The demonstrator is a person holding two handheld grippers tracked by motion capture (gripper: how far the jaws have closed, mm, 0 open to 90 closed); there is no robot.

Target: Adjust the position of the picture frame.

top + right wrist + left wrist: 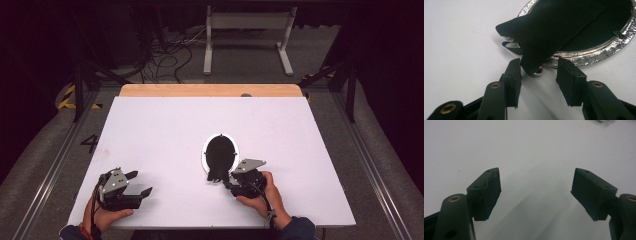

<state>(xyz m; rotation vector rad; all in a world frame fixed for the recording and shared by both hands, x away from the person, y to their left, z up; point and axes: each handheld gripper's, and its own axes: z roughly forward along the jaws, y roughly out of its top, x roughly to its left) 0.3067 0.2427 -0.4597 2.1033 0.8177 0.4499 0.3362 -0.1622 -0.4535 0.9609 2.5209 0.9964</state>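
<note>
An oval picture frame (220, 152) lies face down on the white table (160, 130), its black back up and its silver rim (599, 50) showing around the edge. A black fold-out stand (544, 32) runs along the back and sticks out past the rim toward me. My right gripper (539, 67) is open, with its jaws on either side of the stand's lower tip; the left jaw is close to or touching it. In the high view the right gripper (224, 179) sits just below the frame. My left gripper (140, 184) rests open at the table's near left, and nothing lies between its fingertips (535, 187).
A wooden strip (210, 90) borders the table's far edge. Beyond it are cables (167, 57) on the floor and a white stand base (247, 30). Metal rails (367, 165) run along both sides of the table.
</note>
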